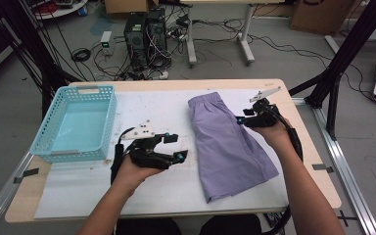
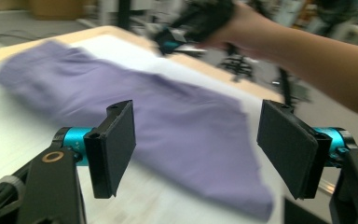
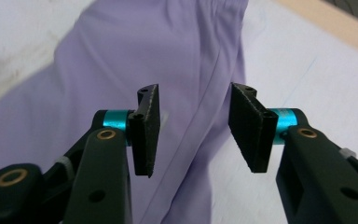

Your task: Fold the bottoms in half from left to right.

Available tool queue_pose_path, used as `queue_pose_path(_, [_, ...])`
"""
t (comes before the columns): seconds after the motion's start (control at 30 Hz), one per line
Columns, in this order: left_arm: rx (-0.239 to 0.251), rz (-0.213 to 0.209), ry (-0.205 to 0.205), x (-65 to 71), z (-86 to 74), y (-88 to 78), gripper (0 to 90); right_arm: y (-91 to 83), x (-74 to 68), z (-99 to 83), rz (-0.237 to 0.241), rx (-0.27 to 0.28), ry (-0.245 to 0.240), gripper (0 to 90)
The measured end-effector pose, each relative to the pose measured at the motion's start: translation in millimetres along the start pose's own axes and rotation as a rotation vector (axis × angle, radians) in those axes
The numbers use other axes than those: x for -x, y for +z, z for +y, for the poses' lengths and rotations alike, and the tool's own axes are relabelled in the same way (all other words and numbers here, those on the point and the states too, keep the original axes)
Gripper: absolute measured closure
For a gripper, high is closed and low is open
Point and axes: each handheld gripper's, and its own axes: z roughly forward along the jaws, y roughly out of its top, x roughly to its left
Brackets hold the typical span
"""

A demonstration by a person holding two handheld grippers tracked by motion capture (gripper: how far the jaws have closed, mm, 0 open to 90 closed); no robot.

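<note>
1. The purple shorts [image 1: 227,142] lie flat on the white sheet [image 1: 78,188] that covers the wooden table [image 1: 318,147], right of the table's middle. The waistband end points to the far edge and the leg hems to the near edge.
2. In the left gripper view the shorts [image 2: 168,126] stretch across the sheet ahead of the jaws, blurred; in the right gripper view the fabric [image 3: 121,65] lies directly beneath the jaws, with a long fold or seam running between them.
3. The left gripper [image 1: 176,147] is held in the person's left hand [image 1: 132,171] over bare sheet, just left of the shorts and apart from them. It points toward the garment's left edge.
4. Its jaws stand wide apart with nothing between the pads [image 2: 116,144]; no fabric touches them.
5. The right gripper [image 1: 242,119] is held in the person's right hand [image 1: 269,128] over the upper right part of the shorts, near the waistband end, tips turned toward the cloth.
6. Its jaws stand partly apart, and the pads [image 3: 249,126] press on nothing; the fabric shows through the gap, and whether the tips touch it cannot be told.
7. A light-blue plastic basket [image 1: 105,122] stands on the left end of the table, well apart from the shorts, with its long side running front to back.
8. The right hand and its gripper [image 2: 177,39] appear in the left gripper view beyond the shorts, blurred.
</note>
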Motion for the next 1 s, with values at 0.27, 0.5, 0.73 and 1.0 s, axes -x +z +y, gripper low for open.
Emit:
queue_pose_path(0.27, [-0.03,0.098,-0.005,-12.5,-26.5,-28.9,27.5,10.8,-23.0,-51.3,0.031,-0.115,-0.018,71.6])
queue_pose_path(0.5, [-0.04,0.12,0.015,-16.0,-27.6,-34.1,27.5,17.3,-21.2,-79.4,-0.005,-0.148,0.068,80.7])
queue_pose_path(0.73, [-0.058,0.171,0.015,-24.7,-32.2,-45.8,27.5,17.6,-28.8,-77.5,0.003,-0.149,0.021,90.0])
queue_pose_path(1.0, [-0.049,0.174,-0.001,-29.3,-32.1,-50.7,27.5,-10.3,-16.6,-74.0,-0.008,-0.06,0.074,90.0])
